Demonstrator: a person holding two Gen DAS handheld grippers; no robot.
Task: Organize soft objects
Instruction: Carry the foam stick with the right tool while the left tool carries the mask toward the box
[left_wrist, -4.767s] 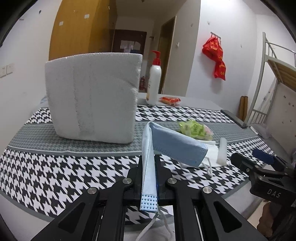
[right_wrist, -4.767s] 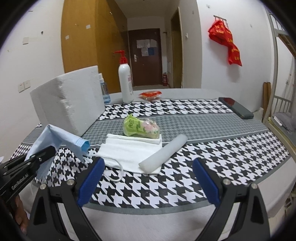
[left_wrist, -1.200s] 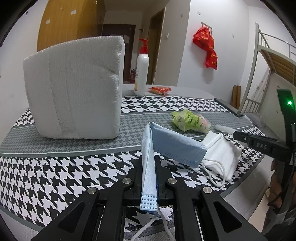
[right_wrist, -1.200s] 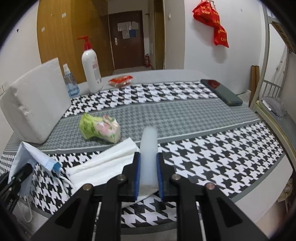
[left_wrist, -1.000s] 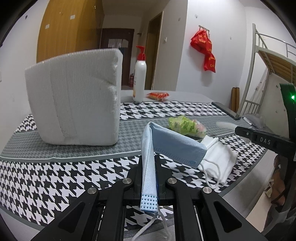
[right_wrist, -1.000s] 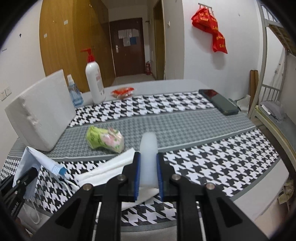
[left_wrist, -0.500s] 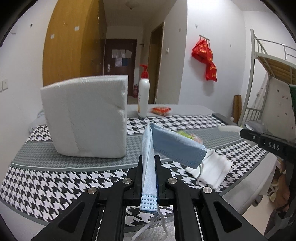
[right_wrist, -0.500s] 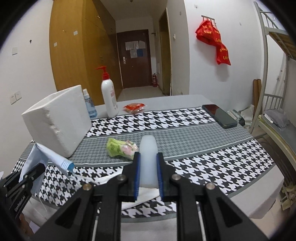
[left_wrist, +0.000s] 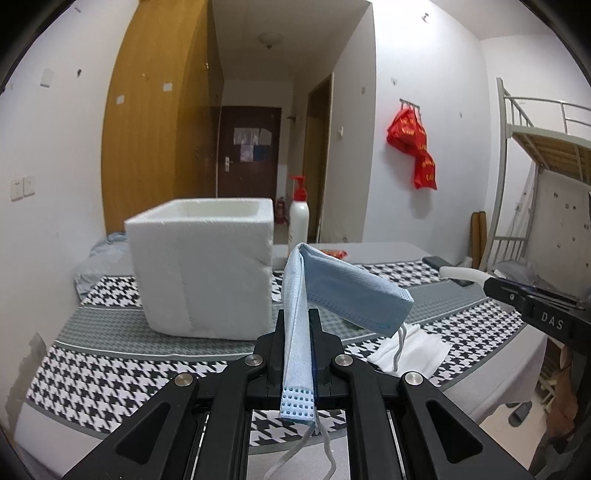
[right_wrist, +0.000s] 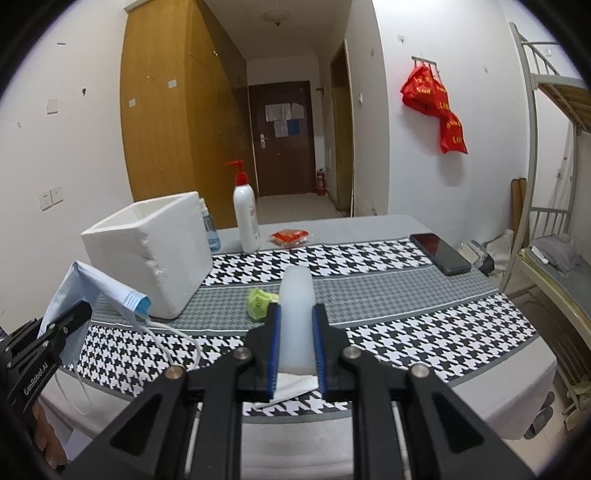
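the open-topped white foam box (left_wrist: 201, 275) lies ahead-left of both claws: left gripper (left_wrist: 298, 363) pinches a folded blue face mask (left_wrist: 343, 291), right gripper (right_wrist: 296, 345) clamps a white foam cylinder (right_wrist: 296, 314).

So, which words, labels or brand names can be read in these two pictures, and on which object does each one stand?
"DAS": on the black body of the right gripper, seen in the left wrist view.
"GenRobot.AI": on the side of the left gripper, seen in the right wrist view.
Red hanging decoration: gold characters, too blurred to read.
Pump bottle: label print too small to read.
Green packet: print too small to read.
Papers on the door: unreadable.
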